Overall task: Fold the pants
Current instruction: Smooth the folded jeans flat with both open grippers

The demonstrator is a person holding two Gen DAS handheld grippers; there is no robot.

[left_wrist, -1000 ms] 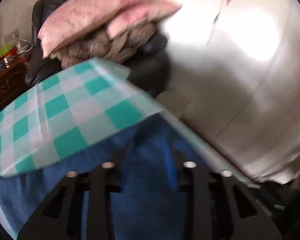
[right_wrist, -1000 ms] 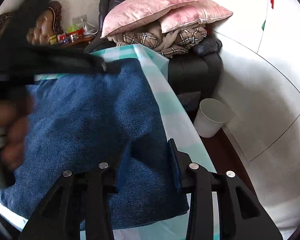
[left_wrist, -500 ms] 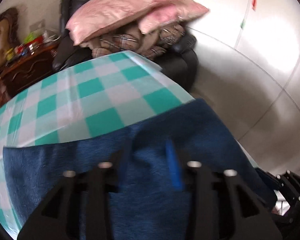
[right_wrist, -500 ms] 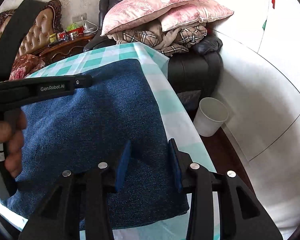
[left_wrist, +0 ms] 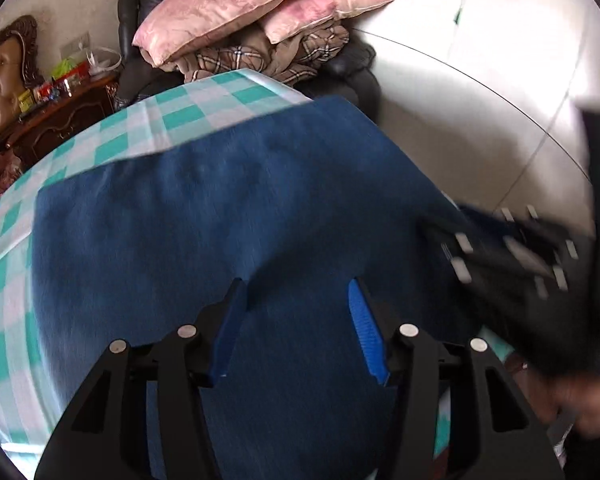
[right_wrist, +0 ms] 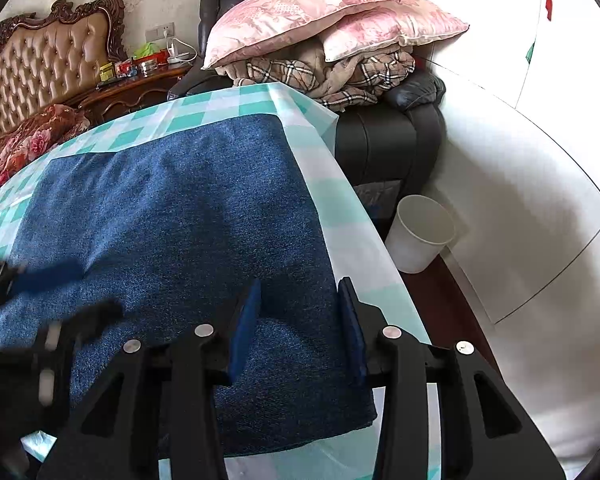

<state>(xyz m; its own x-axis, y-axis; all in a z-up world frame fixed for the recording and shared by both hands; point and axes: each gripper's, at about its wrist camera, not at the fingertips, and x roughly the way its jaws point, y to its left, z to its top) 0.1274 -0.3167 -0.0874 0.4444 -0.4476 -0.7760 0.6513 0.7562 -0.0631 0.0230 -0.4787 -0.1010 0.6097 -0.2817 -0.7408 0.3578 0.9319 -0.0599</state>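
The blue denim pants (right_wrist: 172, 208) lie folded in a flat rectangle on the teal-and-white checked tablecloth (right_wrist: 340, 216); they also fill the left wrist view (left_wrist: 220, 208). My left gripper (left_wrist: 298, 296) is open just above the pants and holds nothing. My right gripper (right_wrist: 298, 292) is open over the pants' right edge and holds nothing. The right gripper shows blurred at the right of the left wrist view (left_wrist: 512, 252). The left gripper shows blurred at the lower left of the right wrist view (right_wrist: 52, 312).
A black armchair (right_wrist: 384, 140) piled with pink pillows (right_wrist: 320, 12) and a plaid blanket stands beyond the table's far end. A white bin (right_wrist: 422, 232) stands on the floor to the right. A tufted headboard (right_wrist: 48, 56) and a wooden side table are at the far left.
The left gripper has swung over the pants and its jaws have opened wider. The right gripper has stayed nearly still.
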